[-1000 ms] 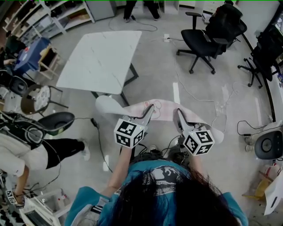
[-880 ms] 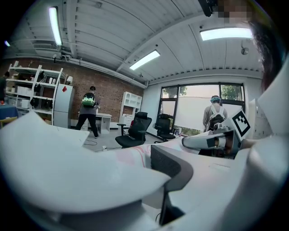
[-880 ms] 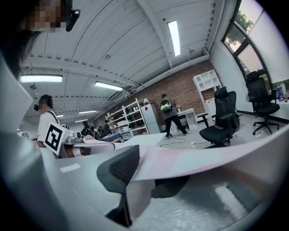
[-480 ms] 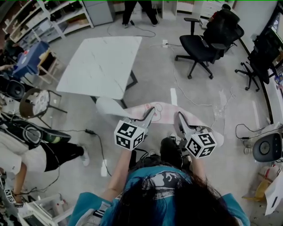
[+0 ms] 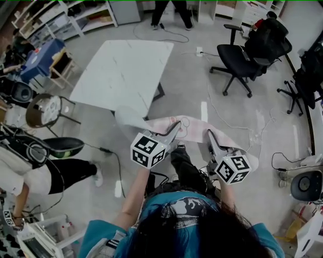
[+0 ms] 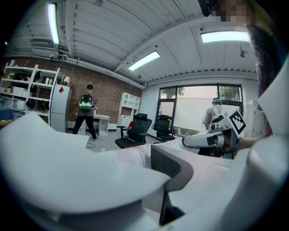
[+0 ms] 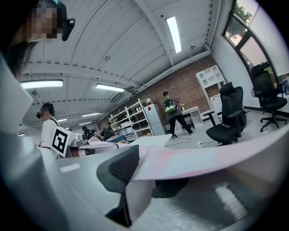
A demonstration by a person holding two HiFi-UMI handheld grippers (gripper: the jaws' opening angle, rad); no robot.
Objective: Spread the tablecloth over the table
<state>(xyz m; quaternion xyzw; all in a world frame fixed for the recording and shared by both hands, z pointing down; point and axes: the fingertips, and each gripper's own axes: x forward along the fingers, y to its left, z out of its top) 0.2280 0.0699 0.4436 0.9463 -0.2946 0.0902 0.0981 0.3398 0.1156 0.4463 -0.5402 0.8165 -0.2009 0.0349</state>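
A workroom with a grey floor, a brick back wall and strip lights on a white ceiling. The tablecloth (image 5: 187,126), pale pink and white, is off the table, stretched in the air as a band between the two grippers in front of the person.

The left gripper (image 5: 174,128) has its jaws closed on the cloth's near edge. In the left gripper view the fabric (image 6: 128,155) runs in against the dark pad and is pinched there. The right gripper (image 5: 209,136) is clamped on the same edge further to the right. In the right gripper view the cloth (image 7: 194,160) leaves the jaws as a flat sheet. Both grippers point forward and nearly level, side by side and a little apart.

The cloth's far left corner droops toward the near edge of the white marbled table (image 5: 121,68); it seems to hang clear of it, though the head view does not settle that. The tabletop is bare.

A black office chair (image 5: 246,50) stands to the right of the table, with cables (image 5: 227,118) trailing over the floor. Shelving (image 5: 60,20) lines the far left. A seated person (image 5: 30,169) is at the left edge, and another person (image 5: 169,10) stands at the back.
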